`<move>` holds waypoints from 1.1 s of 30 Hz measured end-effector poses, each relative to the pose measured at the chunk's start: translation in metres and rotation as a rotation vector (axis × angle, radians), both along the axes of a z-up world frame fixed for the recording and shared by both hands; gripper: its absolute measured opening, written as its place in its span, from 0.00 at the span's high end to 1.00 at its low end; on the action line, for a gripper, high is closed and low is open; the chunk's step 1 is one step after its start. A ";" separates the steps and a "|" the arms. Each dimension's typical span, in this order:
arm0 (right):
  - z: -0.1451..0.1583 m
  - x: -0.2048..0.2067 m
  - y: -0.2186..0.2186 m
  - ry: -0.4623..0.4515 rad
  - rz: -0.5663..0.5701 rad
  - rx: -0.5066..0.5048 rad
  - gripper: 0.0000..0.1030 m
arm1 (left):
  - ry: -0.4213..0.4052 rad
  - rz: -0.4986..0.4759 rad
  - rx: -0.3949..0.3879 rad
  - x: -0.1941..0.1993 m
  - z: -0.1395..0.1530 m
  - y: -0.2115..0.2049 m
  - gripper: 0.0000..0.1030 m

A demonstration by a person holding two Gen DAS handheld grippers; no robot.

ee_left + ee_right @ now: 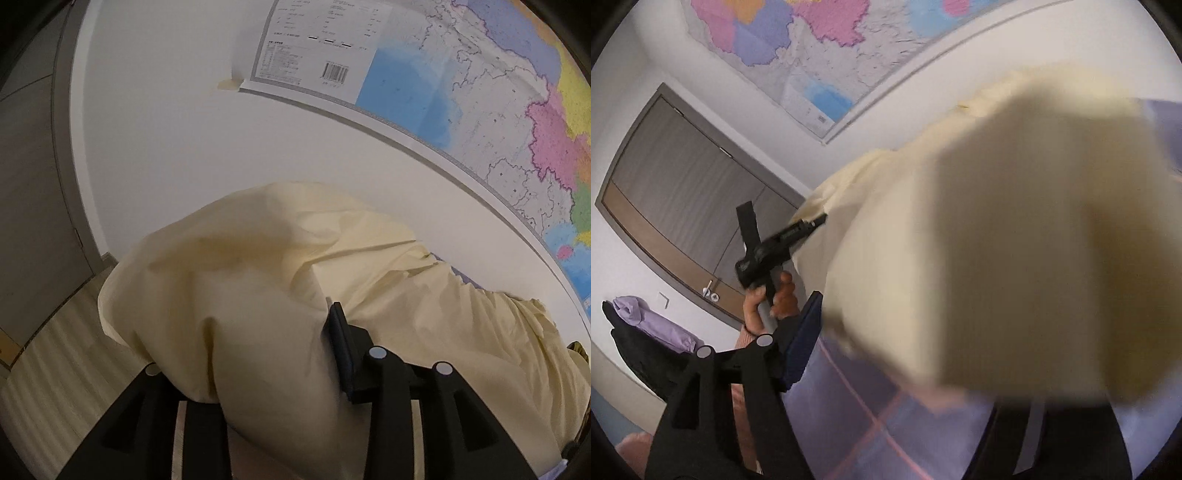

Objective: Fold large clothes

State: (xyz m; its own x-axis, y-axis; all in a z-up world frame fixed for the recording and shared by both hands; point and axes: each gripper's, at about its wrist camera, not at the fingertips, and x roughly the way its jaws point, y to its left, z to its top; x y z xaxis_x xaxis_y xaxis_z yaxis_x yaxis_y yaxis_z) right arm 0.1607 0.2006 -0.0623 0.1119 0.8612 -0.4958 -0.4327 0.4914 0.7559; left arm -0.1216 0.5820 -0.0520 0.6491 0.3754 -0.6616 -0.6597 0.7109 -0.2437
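Note:
A large pale yellow garment [258,295] hangs lifted in the air between both grippers. In the left wrist view it drapes over my left gripper [280,354]; only the right finger [341,347] shows, pressed against the cloth, and the left finger is hidden under it. In the right wrist view the garment [997,258] fills the middle, blurred and close. My right gripper [923,332] has its left finger [801,339] at the cloth's edge; the other finger is hidden behind the cloth. The left gripper [812,221], held by a hand [775,295], grips the cloth's far edge.
A large coloured wall map [480,110] hangs on the white wall. A grey door [683,206] stands to the left. A lilac sheet with pink lines [868,413] lies below. Purple and black clothes [653,332] are heaped at the left.

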 end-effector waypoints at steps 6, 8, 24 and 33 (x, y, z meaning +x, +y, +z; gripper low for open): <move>-0.001 0.003 -0.079 0.021 -0.136 -0.063 0.39 | 0.056 0.029 0.038 -0.005 0.006 -0.008 0.60; -0.003 0.009 -0.091 0.014 -0.188 -0.088 0.44 | 0.079 0.043 0.060 -0.010 0.013 -0.018 0.54; 0.003 -0.005 -0.072 -0.185 -0.103 -0.317 0.97 | 0.064 -0.090 0.277 -0.037 0.061 -0.128 0.34; 0.056 -0.014 -0.091 -0.316 -0.188 -0.294 0.70 | 0.112 -0.226 0.217 -0.001 0.032 -0.157 0.34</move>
State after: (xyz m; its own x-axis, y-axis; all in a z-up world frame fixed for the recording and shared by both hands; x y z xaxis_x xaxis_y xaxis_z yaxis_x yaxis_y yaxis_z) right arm 0.1468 0.1094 -0.0068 0.4375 0.6393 -0.6323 -0.5020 0.7571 0.4182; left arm -0.1228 0.4248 -0.0197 0.6598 0.3700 -0.6540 -0.4932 0.8699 -0.0055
